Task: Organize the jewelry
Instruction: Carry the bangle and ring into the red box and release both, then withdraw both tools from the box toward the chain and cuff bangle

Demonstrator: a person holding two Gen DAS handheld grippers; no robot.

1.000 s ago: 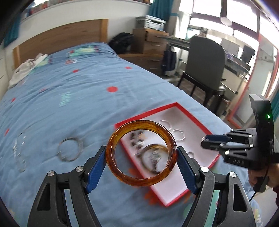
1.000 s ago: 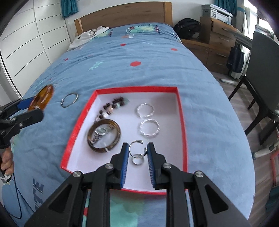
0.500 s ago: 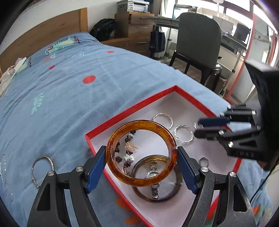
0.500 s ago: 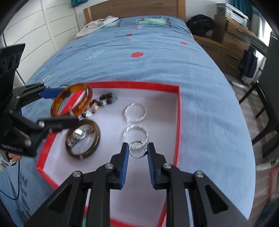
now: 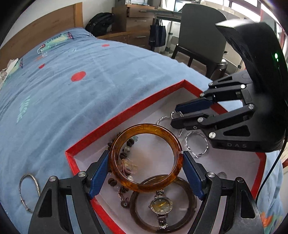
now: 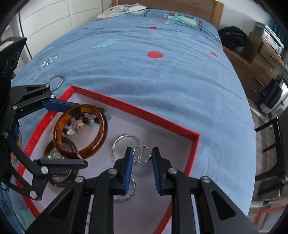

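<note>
A red-rimmed box (image 5: 126, 111) with a white floor lies on the blue bed. My left gripper (image 5: 146, 162) is shut on an amber bangle (image 5: 169, 181) and holds it above the box's left part, over a brown bead bracelet (image 5: 124, 154). A dark bangle with a watch (image 5: 161, 203) inside lies below. My right gripper (image 6: 142, 156) is shut on a small silver ring (image 6: 139, 154) above the box's right part (image 6: 195, 142), near two twisted silver bangles (image 5: 196, 144). The right gripper (image 5: 177, 115) also shows in the left wrist view.
A thin silver bangle (image 5: 28, 190) lies on the blue bedcover left of the box, also in the right wrist view (image 6: 56, 81). A grey chair (image 5: 201, 34) and wooden drawers (image 5: 138, 19) stand beside the bed. A headboard (image 6: 167, 3) is at the far end.
My left gripper has carried the amber bangle from over the bedcover to over the box. My right gripper has lifted the silver ring and moved toward the box's far right corner.
</note>
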